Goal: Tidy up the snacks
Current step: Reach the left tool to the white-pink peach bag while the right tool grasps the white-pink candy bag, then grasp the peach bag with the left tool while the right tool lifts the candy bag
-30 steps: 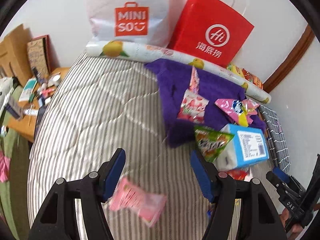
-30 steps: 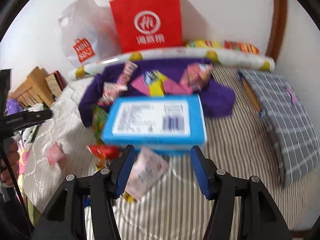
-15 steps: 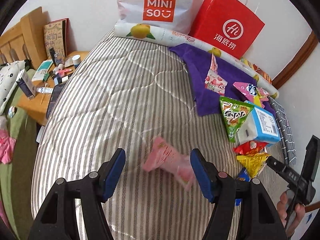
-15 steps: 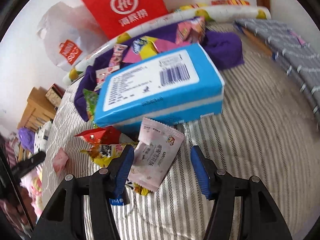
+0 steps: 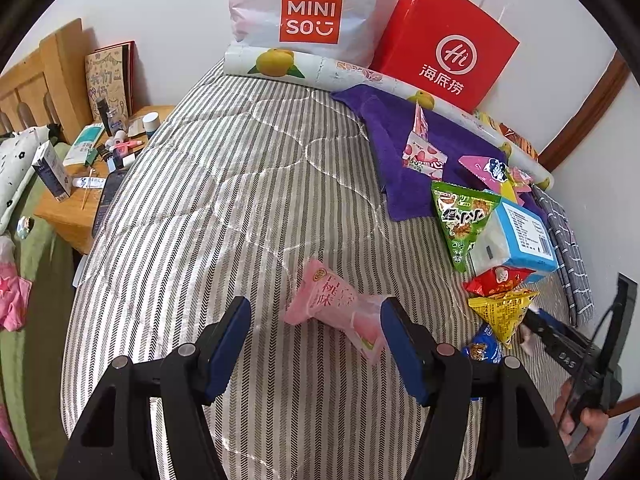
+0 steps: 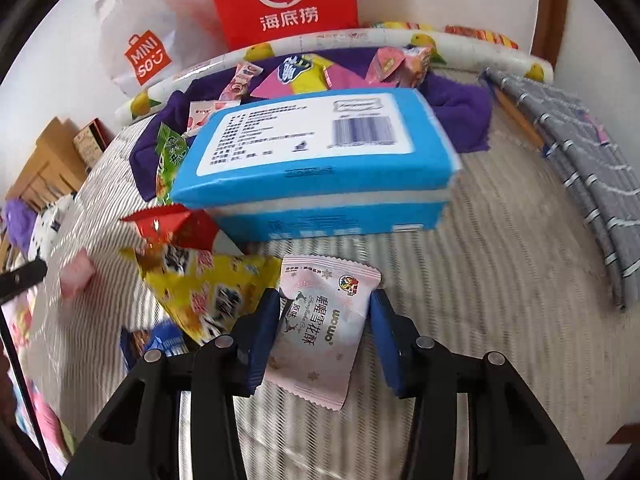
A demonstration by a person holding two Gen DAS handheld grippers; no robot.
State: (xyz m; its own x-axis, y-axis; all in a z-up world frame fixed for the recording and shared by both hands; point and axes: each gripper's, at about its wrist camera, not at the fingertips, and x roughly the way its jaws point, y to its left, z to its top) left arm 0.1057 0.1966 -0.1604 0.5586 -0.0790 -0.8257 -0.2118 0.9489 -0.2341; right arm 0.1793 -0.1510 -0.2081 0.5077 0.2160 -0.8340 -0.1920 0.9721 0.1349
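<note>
Since 1 second ago, right hand-held gripper (image 6: 324,312) has lowered, jaws closing around pale snowflake packet (image 6: 320,328) at 6 o'clock below blue box (image 6: 320,160); left hand-held gripper (image 5: 316,332) half-open, empty; pinch packet's middle squarely.

Striped bed cover (image 5: 224,208) bare from 9 to 12 o'clock; snacks crowd 1 to 4 o'clock

In the left wrist view, only a pink packet (image 5: 336,308) lies at centre. The purple cloth (image 5: 400,144), green packet (image 5: 460,216), blue box (image 5: 524,236) and red, yellow packets (image 5: 500,296) block the 2 to 4 o'clock side. The two bags (image 5: 312,8) close off 12 o'clock, and the nightstand (image 5: 68,216) stands at 9.
</note>
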